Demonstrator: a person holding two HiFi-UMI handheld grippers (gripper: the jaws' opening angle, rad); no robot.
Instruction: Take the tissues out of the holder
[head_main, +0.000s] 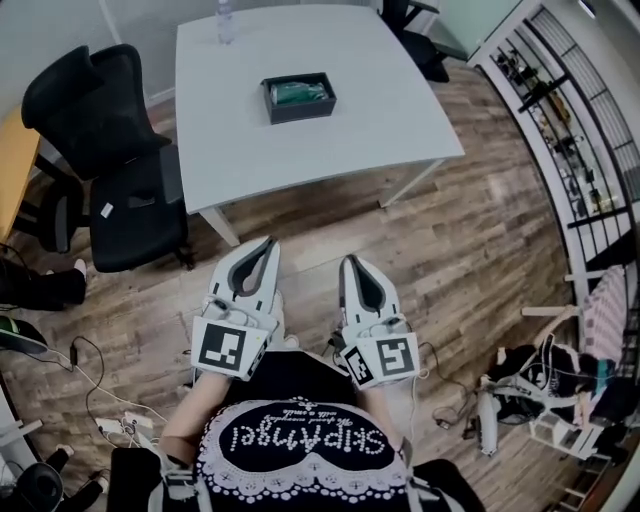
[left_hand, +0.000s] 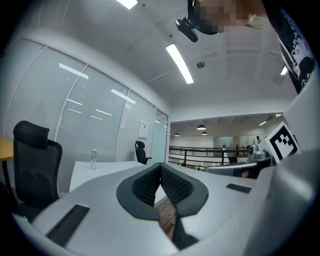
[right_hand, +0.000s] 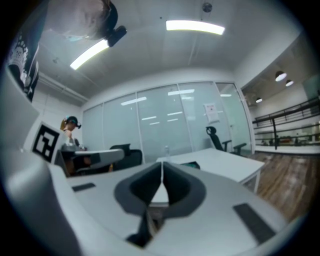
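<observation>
**Head view.** Your left gripper (head_main: 269, 245) and right gripper (head_main: 349, 263) are side by side low in the picture, over the wooden floor, both pointing up the picture toward the white table (head_main: 400, 120). The holder (head_main: 298, 97), a dark open-topped box, sits near the middle of that table, well apart from both grippers and straight ahead of them. It lines up almost with the gap between the two, a shade closer to your left one, so I judge either hand can reach it equally well. Its long axis runs across the picture, crosswise to the way your jaws point, and its opening faces up. The green tissues (head_main: 294, 93) lie inside along that same axis. A clear bottle (head_main: 225, 20) stands at the far edge and a black chair (head_main: 110, 150) on the left.

**Left gripper view.** The jaws are closed, tips together with nothing between them. The table edge (left_hand: 100, 169) and the bottle (left_hand: 93, 159) show left of the tips. The holder itself isn't visible here.

**Right gripper view.** These jaws are closed too, and empty. The holder (right_hand: 193, 165) peeks out just right of the tips, far ahead on the table (right_hand: 230, 167). You'll likely need to come over it and reach down.
</observation>
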